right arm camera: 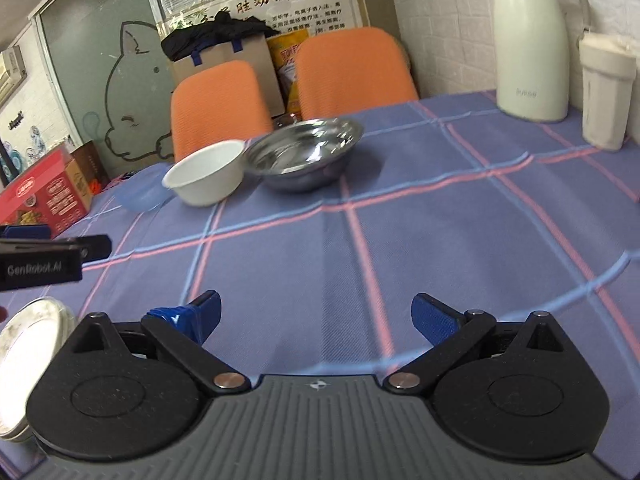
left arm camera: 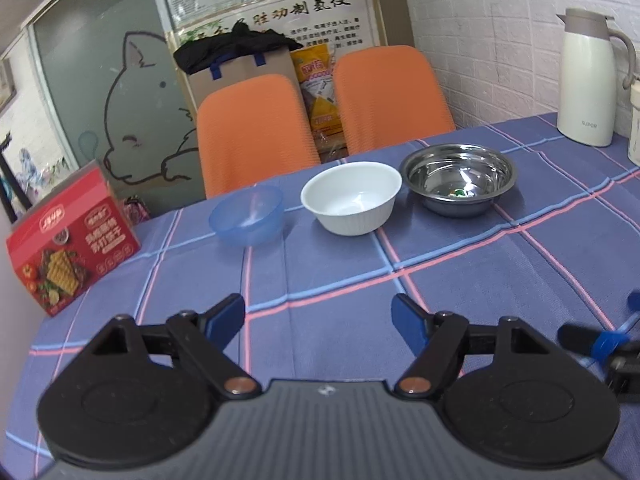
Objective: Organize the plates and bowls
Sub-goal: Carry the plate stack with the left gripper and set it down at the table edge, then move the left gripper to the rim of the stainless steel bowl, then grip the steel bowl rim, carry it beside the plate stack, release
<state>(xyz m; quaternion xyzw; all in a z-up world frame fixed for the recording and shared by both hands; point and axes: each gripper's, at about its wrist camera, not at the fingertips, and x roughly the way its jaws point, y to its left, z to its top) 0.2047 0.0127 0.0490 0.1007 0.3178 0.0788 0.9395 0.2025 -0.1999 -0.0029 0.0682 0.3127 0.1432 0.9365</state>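
Table (left arm camera: 460, 280): your work surface, under a blue-purple cloth with pink and blue check lines. Its far edge runs just behind the bowls, and its left edge falls away just past the red box. The wide middle stretch between your grippers and the bowls is bare cloth.
Chairs (left arm camera: 256, 128): two orange backs stand just beyond the far edge, behind the bowls.
Flask (left arm camera: 592, 80): a cream jug stands at the far right corner by the brick wall, with a pale tumbler (right arm camera: 606, 92) just beside it nearer the right edge.
Red box (left arm camera: 68, 240): it stands at the far left, close to the table's left edge.
Steel bowl (left arm camera: 458, 178): rightmost of your three bowls, upright near the far edge.
White bowl (left arm camera: 352, 198): the middle one, just beside the steel bowl; contact cannot be told.
Blue bowl (left arm camera: 246, 214): leftmost, a clear gap from the white one.
Stacked plates (right arm camera: 28, 360): a white pile at the near left, partly hidden behind your right gripper's body.
Left gripper (left arm camera: 318, 316): its jaws are spread wide with nothing between them, over bare cloth.
Right gripper (right arm camera: 316, 316): likewise spread wide and holding nothing, over bare cloth on the near side.
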